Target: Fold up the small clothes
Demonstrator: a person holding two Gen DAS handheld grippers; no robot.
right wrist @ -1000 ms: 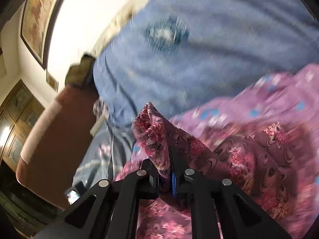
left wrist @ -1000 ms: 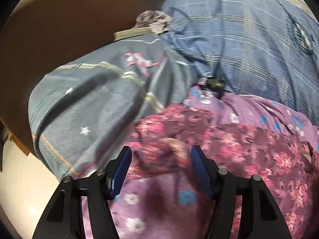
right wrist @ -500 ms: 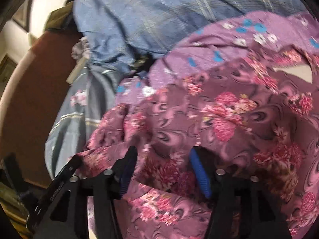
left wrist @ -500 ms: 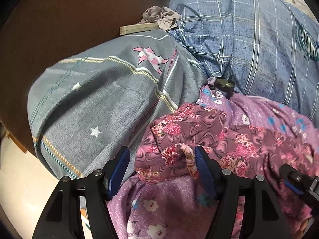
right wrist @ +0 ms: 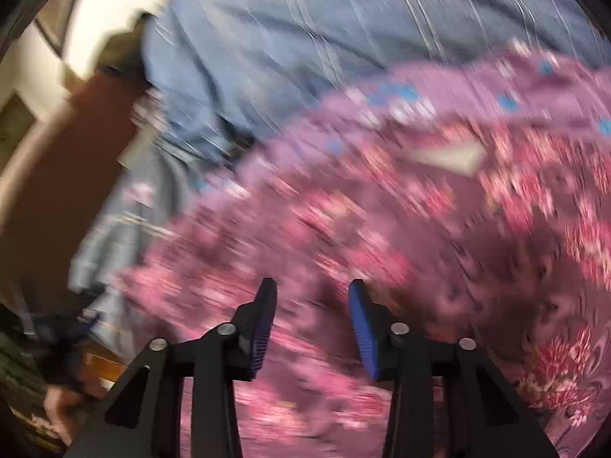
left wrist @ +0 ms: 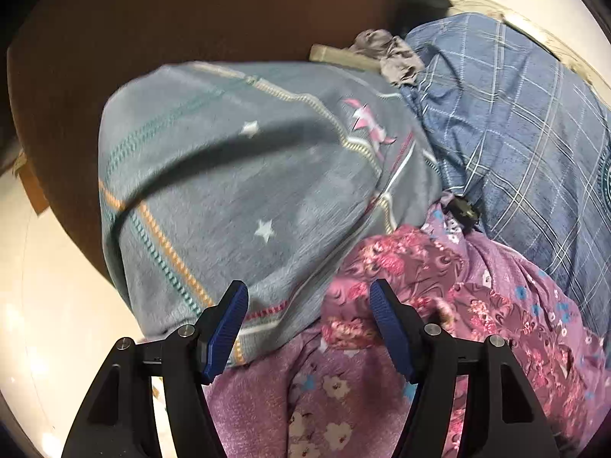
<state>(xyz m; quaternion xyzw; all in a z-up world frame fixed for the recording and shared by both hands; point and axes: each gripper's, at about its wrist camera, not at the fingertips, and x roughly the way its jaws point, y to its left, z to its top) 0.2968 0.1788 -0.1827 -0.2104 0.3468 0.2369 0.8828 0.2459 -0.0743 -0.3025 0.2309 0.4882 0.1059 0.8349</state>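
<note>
The maroon flowered garment (left wrist: 450, 286) lies rumpled on the lilac flowered blanket (left wrist: 343, 393) that covers the bed, its near edge bunched just ahead of both tools. The right claw (right wrist: 311, 316) hangs over that cloth with its jaws partly spread; they have just been closing, yet nothing looks caught between the blue pads, though the view is badly smeared. The left claw (left wrist: 307, 328) stands wide apart and empty, straddling the line where the garment meets the grey star-print pillow (left wrist: 236, 191). To my eye this is the regrasp between folds: the cloth has been let go and a fresh hold is being sought. The next move calls for each claw to find a clean edge or corner, not a thick wad, and to pinch only the garment, not the blanket beneath. Behind sit a blue checked pillow (left wrist: 515, 126) and a brown headboard (left wrist: 152, 19). A pale patch (right wrist: 446, 154) shows on the garment, perhaps a tag; no writing is readable anywhere
</note>
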